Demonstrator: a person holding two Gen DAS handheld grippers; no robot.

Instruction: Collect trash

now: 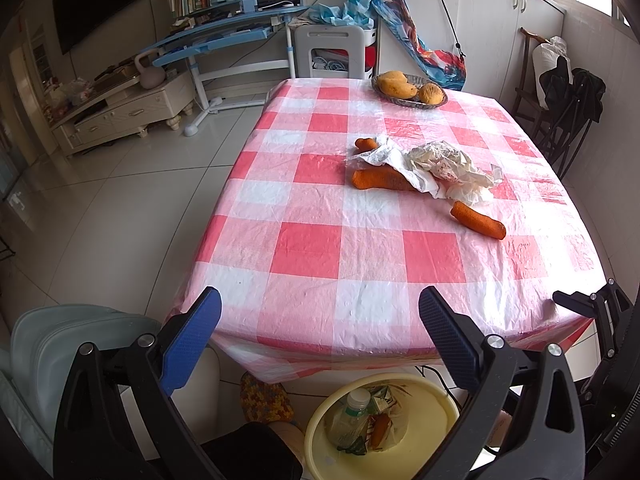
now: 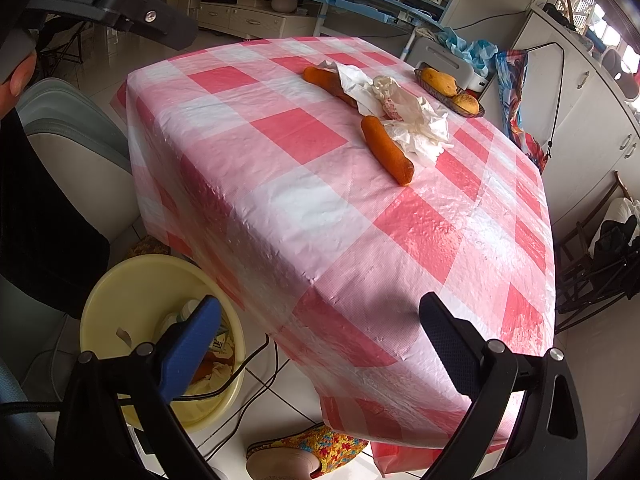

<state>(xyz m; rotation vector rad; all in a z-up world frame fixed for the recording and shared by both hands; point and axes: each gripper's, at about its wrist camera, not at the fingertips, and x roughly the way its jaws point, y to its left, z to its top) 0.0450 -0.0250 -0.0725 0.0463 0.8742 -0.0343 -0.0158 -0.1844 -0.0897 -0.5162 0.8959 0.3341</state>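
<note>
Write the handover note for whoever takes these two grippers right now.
Left gripper: open, empty, at the table's near edge.
Right gripper: open, empty, by the table corner.
Done: yellow bin on the floor already holds a bottle, a carton and an orange piece.
Left: crumpled paper wrappers mid-table, three orange food pieces around them, the nearest lying clear of the paper.
Leave the fruit basket alone.

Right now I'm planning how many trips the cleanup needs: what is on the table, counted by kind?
Carrots: 3
Crumpled paper wrappers: 1 pile, pieces not separable
Fruit baskets: 1
Fruits in the basket: 2 or 3, they overlap
Total: 7 or 8
</note>
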